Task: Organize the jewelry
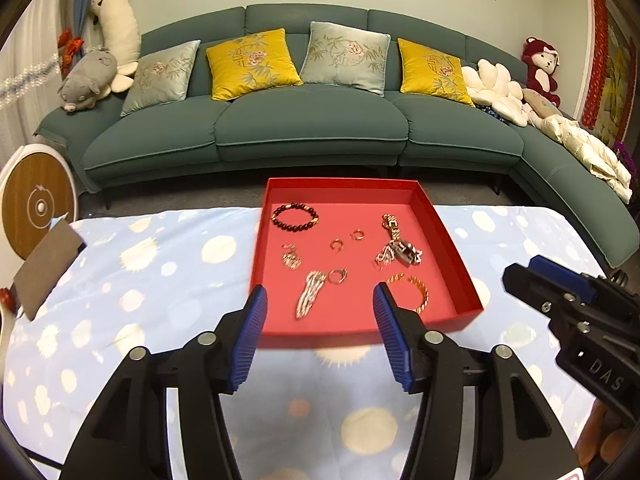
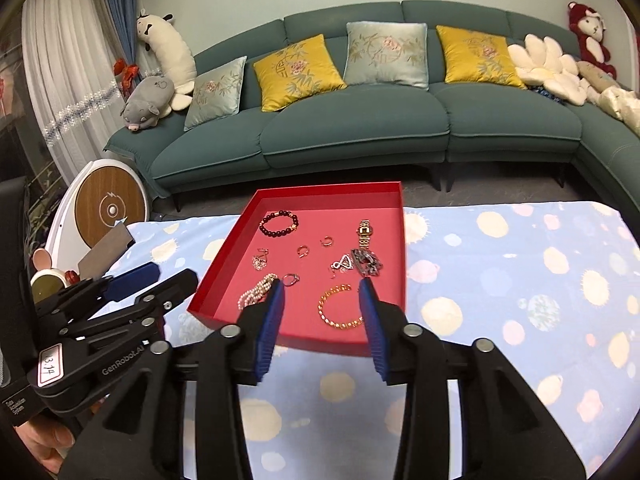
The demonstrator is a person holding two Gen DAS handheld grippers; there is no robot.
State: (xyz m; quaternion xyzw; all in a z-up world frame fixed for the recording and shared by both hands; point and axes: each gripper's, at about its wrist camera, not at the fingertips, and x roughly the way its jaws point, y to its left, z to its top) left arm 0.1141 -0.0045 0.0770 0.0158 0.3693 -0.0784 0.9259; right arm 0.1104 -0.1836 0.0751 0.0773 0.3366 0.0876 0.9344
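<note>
Red tray sits on a dotted blue cloth, w/ jewelry loose inside: dark bead bracelet, gold chain bracelet, pearl strand, watch, small rings. Nothing looks sorted yet, so task seems barely begun. Left gripper and right gripper hover at tray's near edge, both jaws wide apart, holding nothing, touching nothing.
</note>
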